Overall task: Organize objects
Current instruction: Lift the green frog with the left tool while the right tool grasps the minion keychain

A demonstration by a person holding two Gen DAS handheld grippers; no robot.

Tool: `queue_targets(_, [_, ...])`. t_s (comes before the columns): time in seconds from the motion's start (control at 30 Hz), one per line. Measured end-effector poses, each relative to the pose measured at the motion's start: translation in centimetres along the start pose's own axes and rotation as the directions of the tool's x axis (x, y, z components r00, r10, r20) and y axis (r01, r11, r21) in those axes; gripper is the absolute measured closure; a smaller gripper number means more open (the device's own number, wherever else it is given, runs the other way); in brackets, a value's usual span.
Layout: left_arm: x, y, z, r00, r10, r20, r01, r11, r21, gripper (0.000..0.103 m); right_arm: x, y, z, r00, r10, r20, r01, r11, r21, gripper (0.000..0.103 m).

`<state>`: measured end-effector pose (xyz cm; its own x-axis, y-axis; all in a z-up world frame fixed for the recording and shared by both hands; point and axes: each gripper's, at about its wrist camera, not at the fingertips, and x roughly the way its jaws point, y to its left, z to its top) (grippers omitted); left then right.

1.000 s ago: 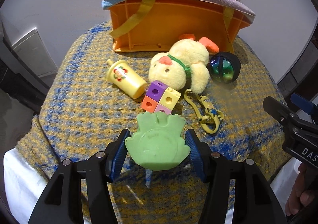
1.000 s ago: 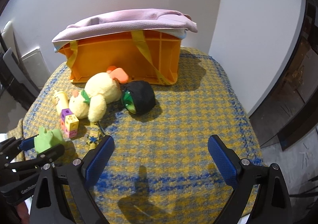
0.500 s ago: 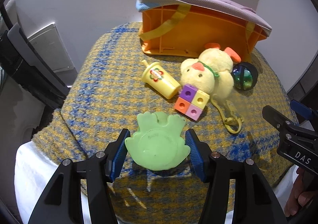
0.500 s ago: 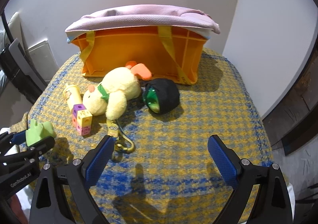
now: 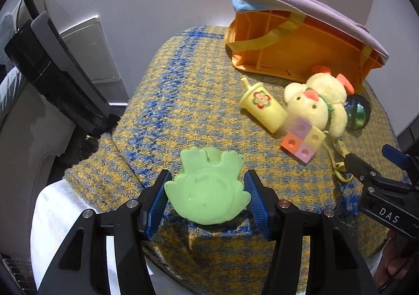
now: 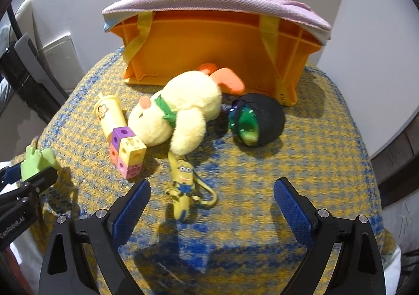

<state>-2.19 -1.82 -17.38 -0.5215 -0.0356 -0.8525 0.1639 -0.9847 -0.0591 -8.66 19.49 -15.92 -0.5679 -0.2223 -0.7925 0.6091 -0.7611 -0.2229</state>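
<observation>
**Green frog toy clamped, other gripper empty**

The green frog toy (image 5: 209, 190) sits low in the frame's centre, clamped in the left gripper (image 5: 208, 200) jaws. The right gripper (image 6: 212, 206) jaws stand apart above the minion keychain (image 6: 183, 190) on the bench (image 6: 301, 164).

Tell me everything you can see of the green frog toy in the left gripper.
The green frog toy is pale green, smooth and plastic-looking, seen from its flat underside with a round embossed base. Webbed feet splay at its far edge. It sits clamped between the left gripper's blue-padded jaws, held above the yellow-and-blue woven cover. In the right wrist view its feet point up. Nothing else touches it.
</observation>
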Motion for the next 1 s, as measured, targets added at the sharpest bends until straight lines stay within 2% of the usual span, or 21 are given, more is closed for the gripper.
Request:
queue_targets(0.3, [0.8,0.7,-0.1,1.0,0.012,-0.017,-0.013,1.0,-0.024,0.046,2.0,0.8,0.0,0.999,0.014,-0.05,-0.014,1.0,0.009,0.009])
queue_targets(0.37, [0.8,0.7,-0.1,1.0,0.013,-0.017,-0.013,1.0,-0.02,0.046,2.4,1.0,0.0,0.998,0.013,-0.062,-0.012,1.0,0.012,0.015])
queue_targets(0.43, [0.8,0.6,-0.1,1.0,0.013,-0.014,-0.013,1.0,-0.015,0.046,2.8,1.0,-0.1,0.997,0.013,-0.076,-0.012,1.0,0.014,0.029])
queue_targets(0.53, [0.8,0.5,-0.1,1.0,0.012,-0.014,-0.012,1.0,-0.013,0.046,3.3,0.9,-0.3,0.995,0.015,-0.103,-0.012,0.999,0.029,0.042])
queue_targets(0.7, [0.7,0.5,-0.1,1.0,0.014,-0.014,-0.014,1.0,-0.013,0.046,3.5,0.8,-0.4,0.993,0.033,-0.109,-0.03,0.999,0.029,0.056])
queue_targets(1.0, [0.2,0.2,-0.2,1.0,0.015,0.0,-0.015,1.0,-0.003,0.046,2.4,0.3,-0.6,0.994,0.043,-0.098,-0.039,0.999,0.035,0.057])
